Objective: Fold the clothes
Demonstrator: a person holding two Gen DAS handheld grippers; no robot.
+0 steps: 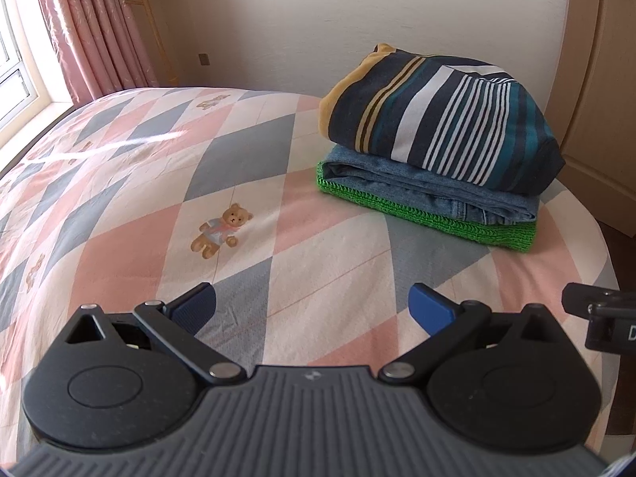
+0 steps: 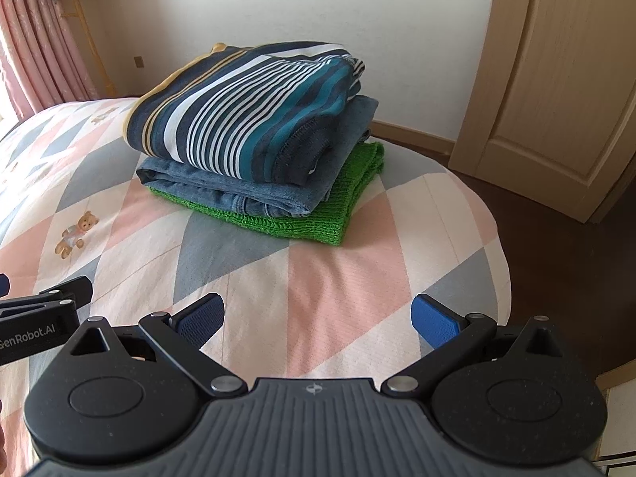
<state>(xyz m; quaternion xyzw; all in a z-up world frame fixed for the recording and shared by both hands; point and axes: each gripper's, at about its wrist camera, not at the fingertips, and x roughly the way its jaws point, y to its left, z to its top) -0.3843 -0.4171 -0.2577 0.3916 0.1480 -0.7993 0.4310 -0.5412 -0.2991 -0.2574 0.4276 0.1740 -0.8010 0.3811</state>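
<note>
A bed fills most of the room, its cover patterned in pink, grey and cream diamonds with small teddy bears. Daylight comes through a window on the left, hung with pink curtains. Behind stands a plain cream wall, with a pale wooden door and dark floor to the right.

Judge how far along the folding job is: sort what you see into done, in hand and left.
Done: three folded items sit stacked on the bed, a striped top on jeans on a green knit. In hand: nothing; the left claw and right claw are both open and empty, short of the stack. Left: no unfolded clothes show on the bed in either view, so folding looks finished.
</note>
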